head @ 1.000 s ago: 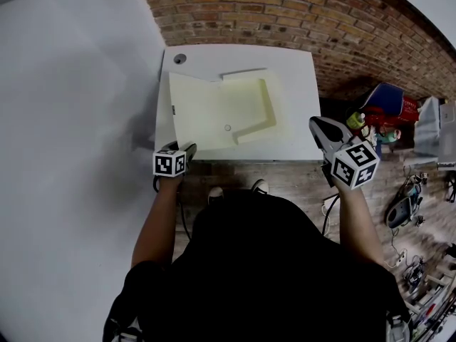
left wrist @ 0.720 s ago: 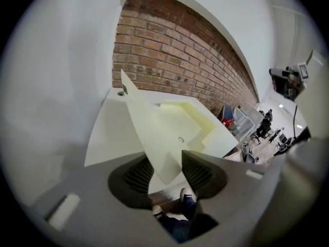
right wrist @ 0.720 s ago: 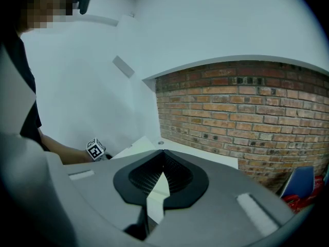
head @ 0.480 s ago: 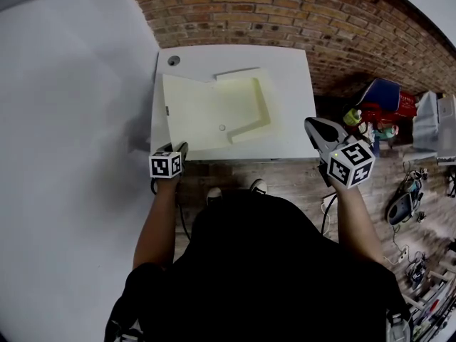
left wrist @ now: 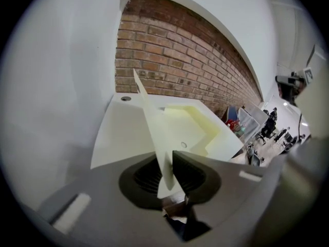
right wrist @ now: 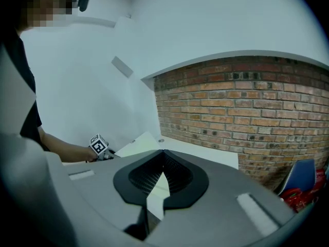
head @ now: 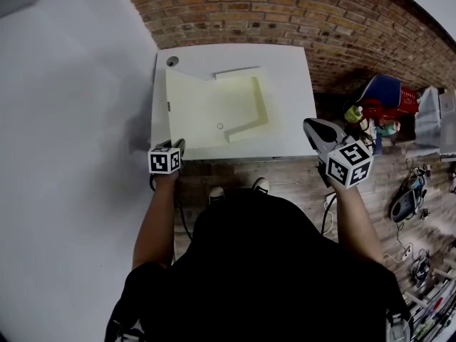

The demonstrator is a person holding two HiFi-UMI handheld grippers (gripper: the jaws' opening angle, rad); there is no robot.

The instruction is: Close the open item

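Note:
A pale yellow box (head: 246, 109) lies open on the white table (head: 292, 70), its lid (head: 189, 112) spread to the left. My left gripper (head: 178, 145) is at the lid's front left corner. In the left gripper view the lid (left wrist: 153, 120) rises as a thin sheet between the jaws of the left gripper (left wrist: 165, 176). The jaws are closing and both pads look to be against it. My right gripper (head: 314, 125) hangs off the table's front right corner. In its own view the right gripper (right wrist: 163, 153) holds nothing and its tips meet.
A brick wall (head: 285, 13) runs behind the table and a white wall (head: 71, 84) stands to the left. A small round hole (head: 171, 60) marks the table's back left corner. A red and blue object (head: 388, 98) and loose clutter sit on the floor to the right.
The left gripper's jaws have narrowed round the lid's front left corner. The right gripper has hardly moved. The head view has shifted slightly.

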